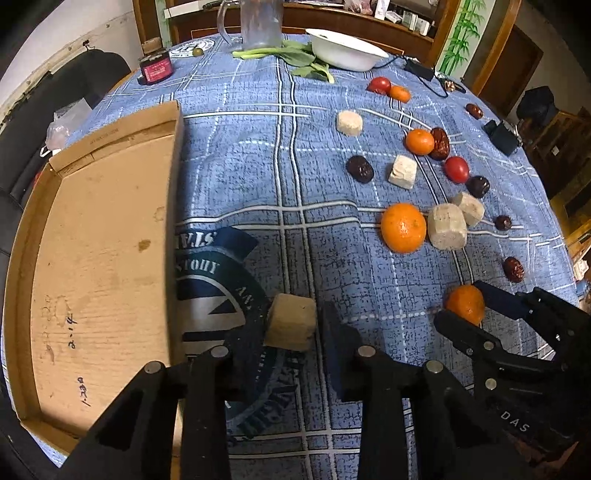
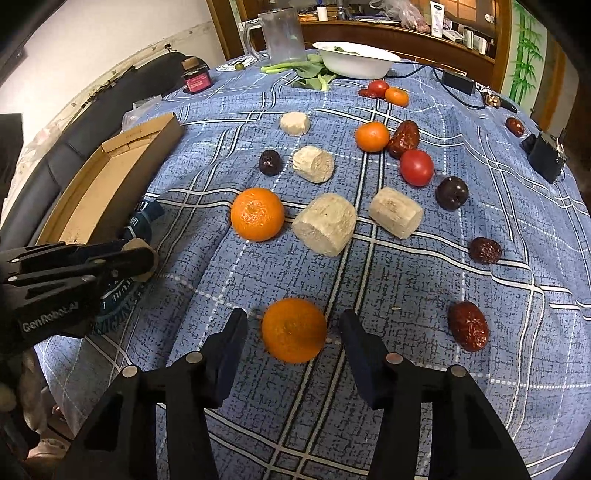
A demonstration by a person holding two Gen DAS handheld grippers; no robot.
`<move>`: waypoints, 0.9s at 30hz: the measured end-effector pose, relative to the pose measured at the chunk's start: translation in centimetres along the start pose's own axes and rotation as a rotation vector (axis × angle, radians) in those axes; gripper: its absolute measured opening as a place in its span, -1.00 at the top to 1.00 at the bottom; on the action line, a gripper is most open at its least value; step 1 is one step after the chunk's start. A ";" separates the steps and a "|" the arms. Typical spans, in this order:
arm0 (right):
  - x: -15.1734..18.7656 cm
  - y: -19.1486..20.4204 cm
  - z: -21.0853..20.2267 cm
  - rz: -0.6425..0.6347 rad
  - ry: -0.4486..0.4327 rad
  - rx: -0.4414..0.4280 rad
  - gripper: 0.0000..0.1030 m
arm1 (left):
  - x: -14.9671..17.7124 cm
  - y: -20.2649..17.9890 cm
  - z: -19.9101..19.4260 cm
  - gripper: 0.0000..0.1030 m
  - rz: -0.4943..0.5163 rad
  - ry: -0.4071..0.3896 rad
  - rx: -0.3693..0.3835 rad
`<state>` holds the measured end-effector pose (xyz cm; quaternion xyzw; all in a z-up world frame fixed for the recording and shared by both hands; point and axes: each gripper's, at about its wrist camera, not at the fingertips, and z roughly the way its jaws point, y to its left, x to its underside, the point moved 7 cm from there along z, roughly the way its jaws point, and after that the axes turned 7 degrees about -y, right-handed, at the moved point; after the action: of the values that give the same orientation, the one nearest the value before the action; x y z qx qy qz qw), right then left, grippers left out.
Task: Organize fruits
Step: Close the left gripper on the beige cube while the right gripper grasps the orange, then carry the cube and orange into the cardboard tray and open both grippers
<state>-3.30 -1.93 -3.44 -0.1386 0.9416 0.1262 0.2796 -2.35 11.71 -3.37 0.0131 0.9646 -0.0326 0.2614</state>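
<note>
My left gripper is shut on a beige cube-shaped chunk that sits on the blue checked cloth beside the shallow cardboard tray. In the right wrist view the same left gripper shows at the left edge with the chunk at its tip. My right gripper stands open around a mandarin, with a small gap on each side. The left wrist view shows that mandarin between the right gripper's fingers. The tray looks bare inside.
Several mandarins, tomatoes, red dates, dark plums and beige chunks lie scattered across the cloth. A white bowl, greens, a glass jug and a red jar stand at the far edge.
</note>
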 end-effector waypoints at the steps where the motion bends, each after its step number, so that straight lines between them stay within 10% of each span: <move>1: 0.0 0.1 0.0 -0.005 0.000 0.001 0.04 | 0.0 -0.2 0.0 0.45 0.012 -0.004 -0.004; 5: 0.0 0.0 -0.1 -0.003 0.008 -0.010 0.31 | -0.3 -0.8 -0.7 0.52 0.004 -0.024 0.035; 18: 0.0 -0.2 -1.0 0.024 0.008 -0.029 0.32 | -1.5 -1.0 -2.4 0.52 -0.060 -0.070 0.094; 27: -4.9 3.8 -3.2 0.025 -0.036 -0.158 0.32 | -3.5 5.5 -5.2 0.52 -0.214 -0.135 0.087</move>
<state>-2.20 1.49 2.51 -0.1462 0.9252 0.2062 0.2830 -1.72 17.51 2.62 -0.0806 0.9384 -0.1030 0.3199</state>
